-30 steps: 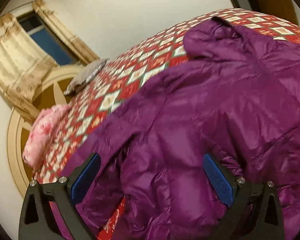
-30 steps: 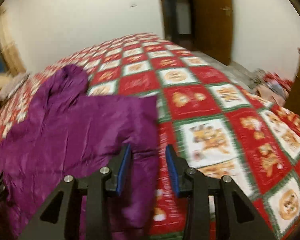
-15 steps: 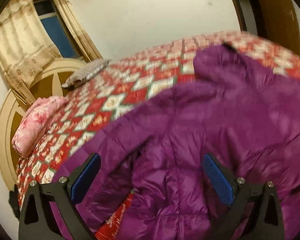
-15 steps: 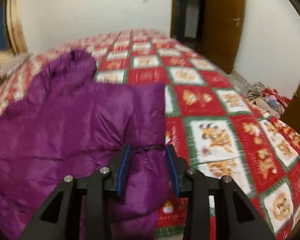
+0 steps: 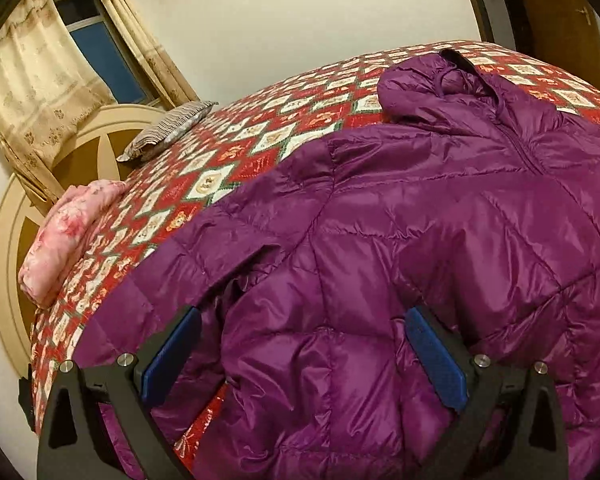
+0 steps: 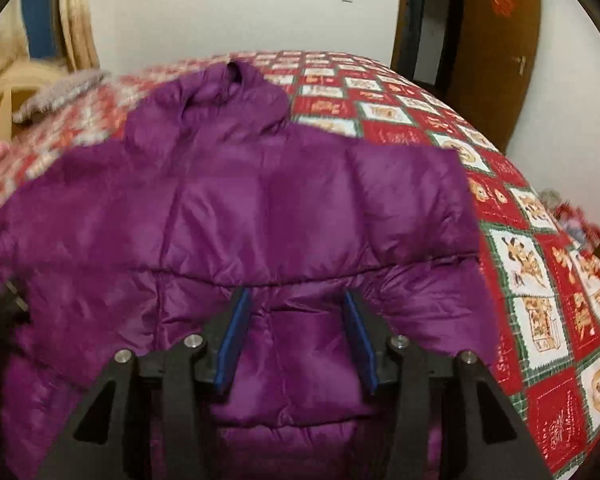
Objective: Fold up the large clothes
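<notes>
Warm, dim indoor light from overhead; my left wrist view is sharp, soft sheen on the purple jacket [image 5: 400,240]. Window [image 5: 100,52] is dark blue. Strong fisheye bend, black vignette at corners in both views. My right wrist view is motion-blurred, worst at left edge; bed quilt [image 6: 540,272] on the right reads clearer.

Purple jacket [image 5: 400,240] cut off at 3 and 6 o'clock edges in left wrist view; hem unseen. Right wrist view: jacket [image 6: 260,208] left half motion-blurred at 9 o'clock, pillow [image 6: 56,96] smeared. Bedspread [image 6: 540,280] print too small to read. Clutter at 3 o'clock unidentifiable.
</notes>
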`<state>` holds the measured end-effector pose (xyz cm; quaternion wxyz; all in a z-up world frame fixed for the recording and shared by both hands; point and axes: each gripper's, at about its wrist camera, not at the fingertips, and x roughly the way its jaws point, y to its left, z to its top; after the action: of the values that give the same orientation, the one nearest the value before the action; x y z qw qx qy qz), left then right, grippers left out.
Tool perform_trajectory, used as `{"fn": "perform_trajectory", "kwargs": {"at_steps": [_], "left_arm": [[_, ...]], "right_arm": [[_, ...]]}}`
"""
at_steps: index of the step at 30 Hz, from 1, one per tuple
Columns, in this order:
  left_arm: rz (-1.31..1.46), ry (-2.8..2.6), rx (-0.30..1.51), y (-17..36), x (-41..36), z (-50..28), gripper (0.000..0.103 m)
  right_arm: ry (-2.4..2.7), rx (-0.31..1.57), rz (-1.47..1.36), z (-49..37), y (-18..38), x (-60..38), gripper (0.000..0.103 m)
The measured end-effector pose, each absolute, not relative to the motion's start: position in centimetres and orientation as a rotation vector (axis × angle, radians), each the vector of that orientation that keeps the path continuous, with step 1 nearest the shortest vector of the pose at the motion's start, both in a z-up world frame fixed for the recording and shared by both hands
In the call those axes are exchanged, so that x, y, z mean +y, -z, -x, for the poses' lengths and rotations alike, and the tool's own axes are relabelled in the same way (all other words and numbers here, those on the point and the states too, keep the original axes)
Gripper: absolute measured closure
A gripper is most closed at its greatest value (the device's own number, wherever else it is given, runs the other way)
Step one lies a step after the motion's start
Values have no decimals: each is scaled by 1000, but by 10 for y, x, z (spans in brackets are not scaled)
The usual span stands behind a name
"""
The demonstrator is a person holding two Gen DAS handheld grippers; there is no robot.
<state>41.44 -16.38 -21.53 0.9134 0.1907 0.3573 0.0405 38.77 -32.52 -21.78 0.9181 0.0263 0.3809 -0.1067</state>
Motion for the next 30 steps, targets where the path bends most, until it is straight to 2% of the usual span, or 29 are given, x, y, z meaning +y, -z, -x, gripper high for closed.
{"fn": "perform_trajectory", "kwargs": {"at_steps": [22, 26, 28, 29, 30], "left_arm": [[-372, -77, 758, 220, -161, -418, 1], [-292, -68, 761, 199, -140, -414, 1], [-258, -83, 725, 175, -118, -405, 1], [-238, -86, 701, 160, -103, -399, 1], [-230, -96, 680, 149, -87, -392, 1]], "right_arm": [[258, 789, 9, -392, 224, -316, 49], [250, 793, 1, -392, 224, -318, 49], [220, 785, -46, -387, 217, -326, 44], [212, 769, -58, -381, 212, -329, 35], [227, 725, -72, -369, 202, -330, 31]]}}
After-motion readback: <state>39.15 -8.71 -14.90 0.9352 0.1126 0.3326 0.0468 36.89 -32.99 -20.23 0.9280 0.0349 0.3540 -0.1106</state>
